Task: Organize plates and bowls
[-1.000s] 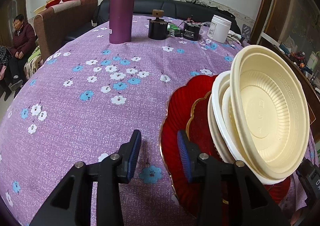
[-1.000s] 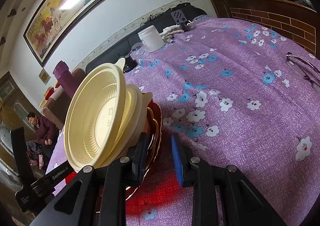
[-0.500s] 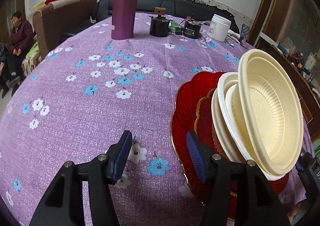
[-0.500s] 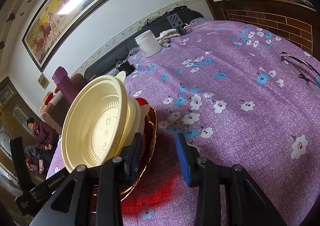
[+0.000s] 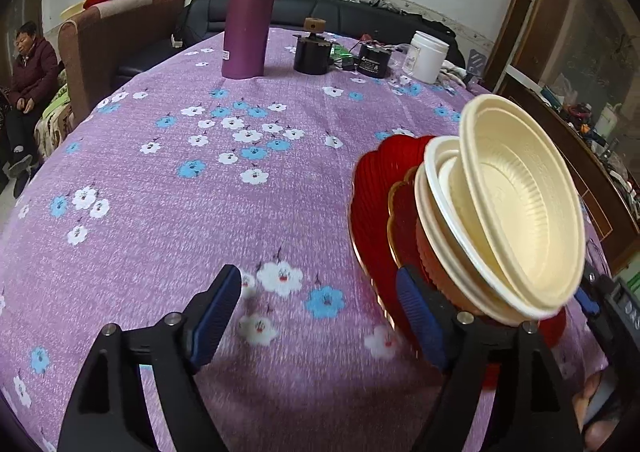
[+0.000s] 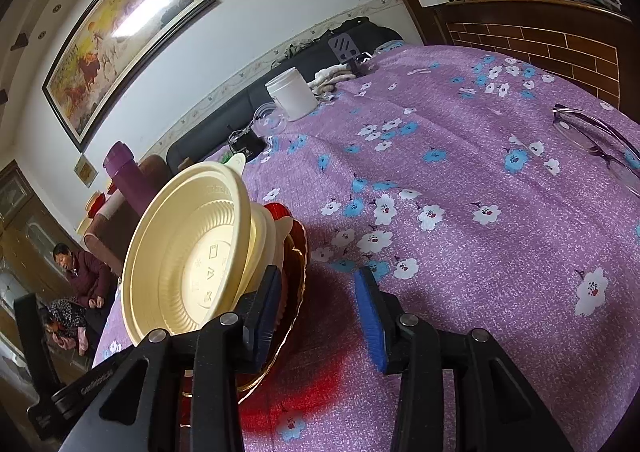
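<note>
Plates (image 5: 372,187) and cream bowls (image 5: 520,207), nested in one stack, sit on the purple tablecloth (image 5: 200,179) between my claws, so my left gripper (image 5: 320,312) and right gripper (image 6: 318,312) are both opening, empty, letting go.

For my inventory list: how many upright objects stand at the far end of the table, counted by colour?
Purple flask: 1
Black cylinders: 2
White jar: 1
Clear glass cup: 1
Total: 5
</note>
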Demonstrator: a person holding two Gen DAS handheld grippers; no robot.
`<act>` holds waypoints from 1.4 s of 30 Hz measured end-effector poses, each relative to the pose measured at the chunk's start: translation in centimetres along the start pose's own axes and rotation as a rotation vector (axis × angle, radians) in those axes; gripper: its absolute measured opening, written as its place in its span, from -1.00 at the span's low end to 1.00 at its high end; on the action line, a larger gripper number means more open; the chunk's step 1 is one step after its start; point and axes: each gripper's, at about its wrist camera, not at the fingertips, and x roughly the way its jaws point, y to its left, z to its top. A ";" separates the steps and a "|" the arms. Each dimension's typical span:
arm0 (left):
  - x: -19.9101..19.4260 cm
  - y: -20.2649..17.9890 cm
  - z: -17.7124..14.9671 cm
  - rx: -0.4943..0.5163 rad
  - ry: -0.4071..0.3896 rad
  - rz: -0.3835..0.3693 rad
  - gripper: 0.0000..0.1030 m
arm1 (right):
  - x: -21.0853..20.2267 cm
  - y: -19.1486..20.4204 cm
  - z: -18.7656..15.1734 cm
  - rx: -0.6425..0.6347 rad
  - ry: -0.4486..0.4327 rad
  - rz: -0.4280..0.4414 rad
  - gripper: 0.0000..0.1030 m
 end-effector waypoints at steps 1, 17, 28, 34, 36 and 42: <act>-0.4 0.0 -0.3 0.004 -0.013 -0.001 0.55 | -0.1 0.0 0.0 0.001 -0.003 0.000 -0.17; -5.6 -4.6 -4.4 0.249 -0.317 0.169 1.00 | -6.9 1.9 -4.3 -0.186 -0.248 -0.097 0.65; -5.7 -5.7 -4.7 0.320 -0.325 0.269 1.00 | -7.3 3.2 -4.8 -0.264 -0.295 -0.110 0.82; -5.8 -5.6 -4.7 0.333 -0.328 0.271 1.00 | -7.0 3.0 -4.6 -0.258 -0.280 -0.098 0.99; -5.8 -5.5 -4.7 0.331 -0.326 0.266 1.00 | -6.9 3.0 -4.6 -0.254 -0.273 -0.100 0.99; -5.7 -5.3 -4.6 0.317 -0.316 0.275 1.00 | -6.3 3.1 -4.6 -0.261 -0.236 -0.101 0.99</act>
